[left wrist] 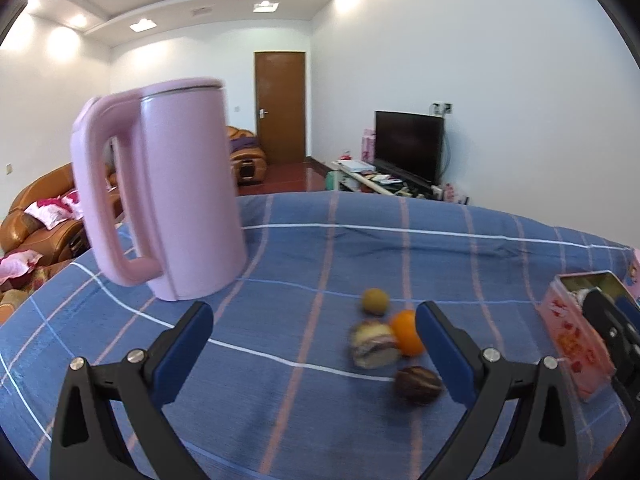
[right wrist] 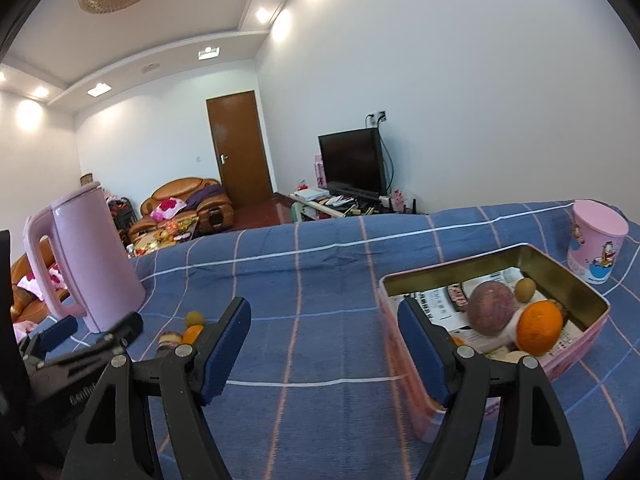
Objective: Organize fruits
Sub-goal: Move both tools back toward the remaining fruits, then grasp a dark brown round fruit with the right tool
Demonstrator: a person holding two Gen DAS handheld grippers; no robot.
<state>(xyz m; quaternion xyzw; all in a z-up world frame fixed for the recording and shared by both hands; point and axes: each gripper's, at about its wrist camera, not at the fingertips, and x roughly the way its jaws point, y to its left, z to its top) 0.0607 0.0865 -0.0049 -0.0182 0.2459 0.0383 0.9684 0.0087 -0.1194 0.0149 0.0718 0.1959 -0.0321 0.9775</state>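
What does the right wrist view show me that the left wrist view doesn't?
Only the right wrist view looks into the pink tin: an orange, a purple fruit and a small brown fruit inside, plus a pink cartoon cup behind. Only the left wrist view shows all four loose fruits clearly, including the dark one and the blurred pale one. Both show the pink kettle, the blue plaid cloth and both open tools: left tool, right tool.

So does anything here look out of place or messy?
Only the loose fruit: an orange, a small greenish fruit and two darker pieces lie on the blue cloth, while other fruit already sits in the pink tin. Nothing looks spilled or broken.
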